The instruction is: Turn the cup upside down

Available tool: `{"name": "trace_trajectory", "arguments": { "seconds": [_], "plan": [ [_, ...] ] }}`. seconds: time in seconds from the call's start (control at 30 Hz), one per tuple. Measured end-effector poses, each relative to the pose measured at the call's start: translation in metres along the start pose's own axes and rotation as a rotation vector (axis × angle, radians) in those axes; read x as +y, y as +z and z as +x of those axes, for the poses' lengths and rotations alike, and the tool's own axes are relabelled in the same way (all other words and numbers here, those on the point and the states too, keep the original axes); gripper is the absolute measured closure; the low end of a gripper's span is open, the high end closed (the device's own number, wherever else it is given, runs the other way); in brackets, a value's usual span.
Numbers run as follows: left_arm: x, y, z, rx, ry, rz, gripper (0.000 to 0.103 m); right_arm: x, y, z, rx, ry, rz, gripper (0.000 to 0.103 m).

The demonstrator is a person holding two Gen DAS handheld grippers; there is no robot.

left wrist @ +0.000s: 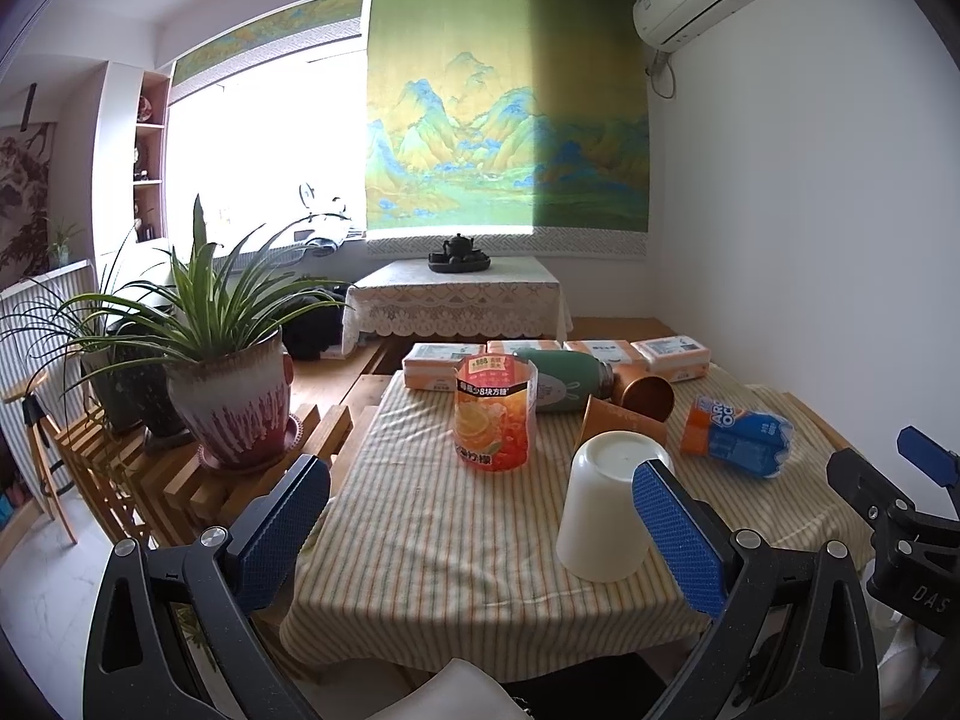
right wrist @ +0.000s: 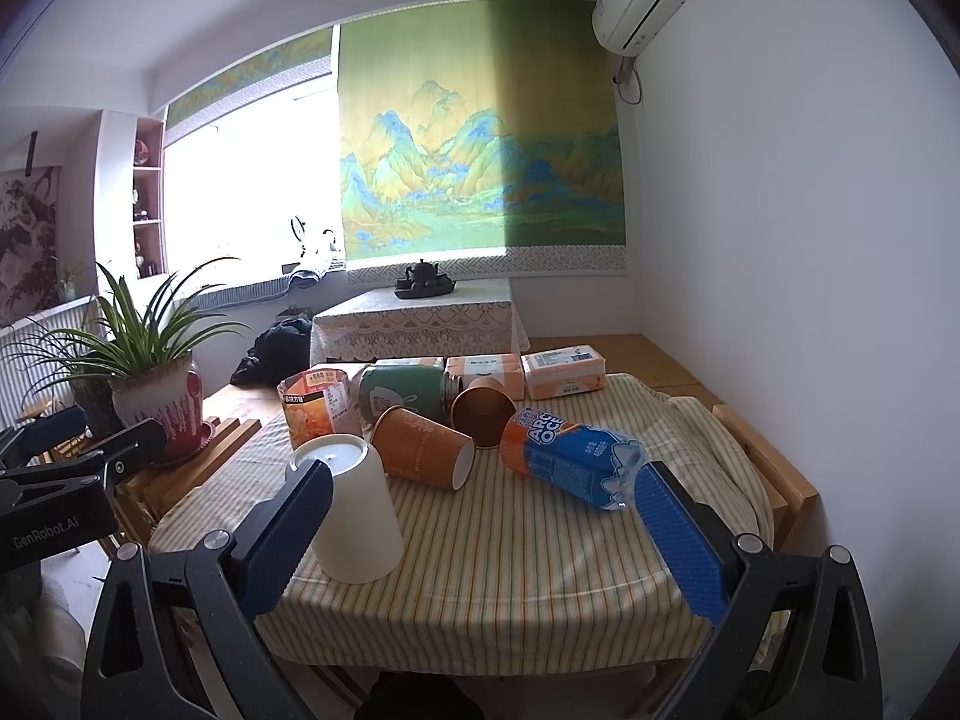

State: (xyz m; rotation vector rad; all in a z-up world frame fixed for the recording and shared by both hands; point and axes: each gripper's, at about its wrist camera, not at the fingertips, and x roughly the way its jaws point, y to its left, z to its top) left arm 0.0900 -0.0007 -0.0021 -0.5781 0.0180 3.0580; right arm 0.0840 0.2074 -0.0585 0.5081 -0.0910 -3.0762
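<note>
Cup [left wrist: 612, 504]: white, already mouth-down near the counter's [left wrist: 432, 546] front edge, apparently done.
Handling: looks light, stiff, smooth plastic; likely slippery, so pinch mid-wall.
Left tool [left wrist: 480, 534]: spread wide, empty, one pad beside the cup.
Right tool [right wrist: 483, 534]: spread, empty.
Beyond: orange paper cup [right wrist: 423, 447] lying sideways, blue snack packet [right wrist: 570, 462].

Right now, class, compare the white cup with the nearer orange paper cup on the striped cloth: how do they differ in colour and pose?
The white cup is plain white; the orange paper cup is orange with a white inside.
The white cup stands upside down, base up; the orange paper cup lies on its side, mouth open toward the camera's right.
Both are tapered cups resting on the striped tablecloth, and neither gripper holds them.
</note>
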Motion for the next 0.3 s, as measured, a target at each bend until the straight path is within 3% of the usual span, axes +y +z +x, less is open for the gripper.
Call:
{"name": "trace_trajectory", "arguments": {
  "seconds": [0.3],
  "plan": [
    [-0.0048, -0.0031, 0.0027, 0.000, -0.006, 0.026, 0.001, 0.0000, -0.0006, 0.0026, 0.004, 0.000, -0.003, 0.003]
  ]
}}
